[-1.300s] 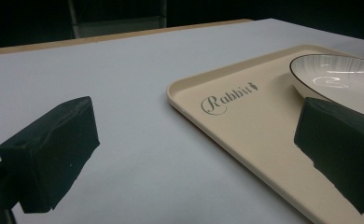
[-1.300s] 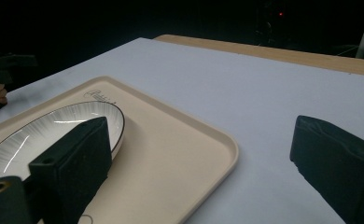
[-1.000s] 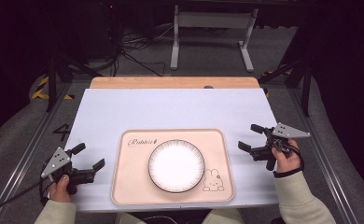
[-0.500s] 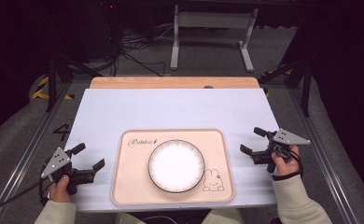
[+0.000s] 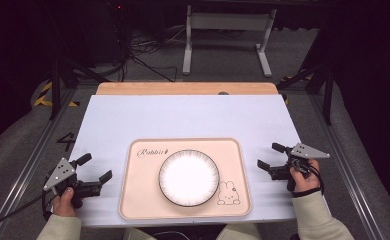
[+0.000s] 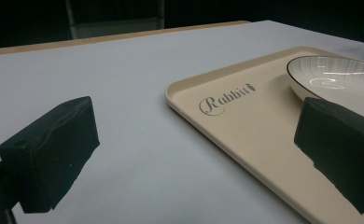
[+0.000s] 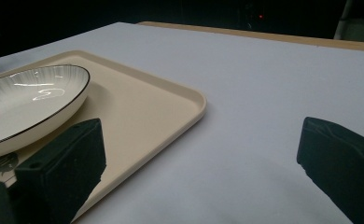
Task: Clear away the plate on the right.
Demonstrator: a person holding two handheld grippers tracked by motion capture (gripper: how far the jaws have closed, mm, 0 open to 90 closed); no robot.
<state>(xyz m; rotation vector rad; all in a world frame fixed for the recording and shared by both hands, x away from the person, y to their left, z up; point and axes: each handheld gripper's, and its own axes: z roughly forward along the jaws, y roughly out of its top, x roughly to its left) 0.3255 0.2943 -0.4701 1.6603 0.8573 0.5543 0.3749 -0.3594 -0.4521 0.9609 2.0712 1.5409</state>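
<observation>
From the high view, your left gripper (image 5: 94, 169) and right gripper (image 5: 270, 155) rest on the worktop (image 5: 193, 117), one on each side of the tray (image 5: 133, 200), both released and holding nothing. I judge that this flanking readies you to reach the plate (image 5: 188, 177), which sits in the tray's middle.

In the left gripper view, your jaws stand wide apart; the tray (image 6: 245, 126) reads "Rabbit" in script beside the plate (image 6: 339, 77).

In the right gripper view, your jaws gape too, the plate (image 7: 26, 102) lying ahead on the tray (image 7: 143, 102).
</observation>
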